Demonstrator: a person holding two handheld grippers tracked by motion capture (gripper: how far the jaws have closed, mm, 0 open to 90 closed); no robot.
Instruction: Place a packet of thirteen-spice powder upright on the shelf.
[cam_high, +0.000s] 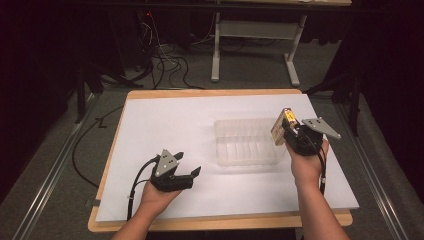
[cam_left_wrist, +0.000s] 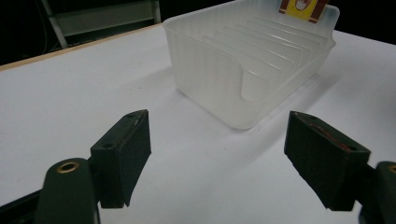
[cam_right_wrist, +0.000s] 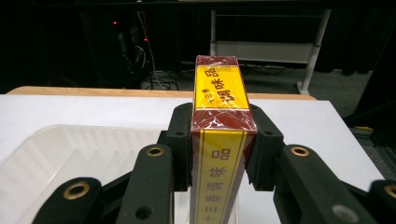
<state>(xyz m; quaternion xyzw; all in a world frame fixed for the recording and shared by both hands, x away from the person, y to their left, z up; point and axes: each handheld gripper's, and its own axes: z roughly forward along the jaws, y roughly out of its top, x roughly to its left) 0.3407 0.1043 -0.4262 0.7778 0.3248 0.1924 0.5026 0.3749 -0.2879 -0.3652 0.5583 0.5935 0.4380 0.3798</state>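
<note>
A small red and yellow carton (cam_right_wrist: 219, 140) with printed characters is clamped between the jaws of my right gripper (cam_right_wrist: 219, 140), pads pressing on both of its sides. From above, the carton (cam_high: 280, 129) is held over the right end of a clear ribbed plastic tray (cam_high: 240, 127), with the right gripper (cam_high: 295, 134) just right of the tray's wall. My left gripper (cam_high: 190, 162) rests low near the front left of the table, jaws apart and nothing between them. Its own view looks at the tray (cam_left_wrist: 210, 60) past open fingers (cam_left_wrist: 126, 149).
White paper (cam_high: 165, 125) covers the wooden tabletop. Behind the table are a white desk frame (cam_high: 255, 35) and loose cables on the floor (cam_high: 165, 60). Metal rails (cam_high: 50, 175) run along both sides of the table.
</note>
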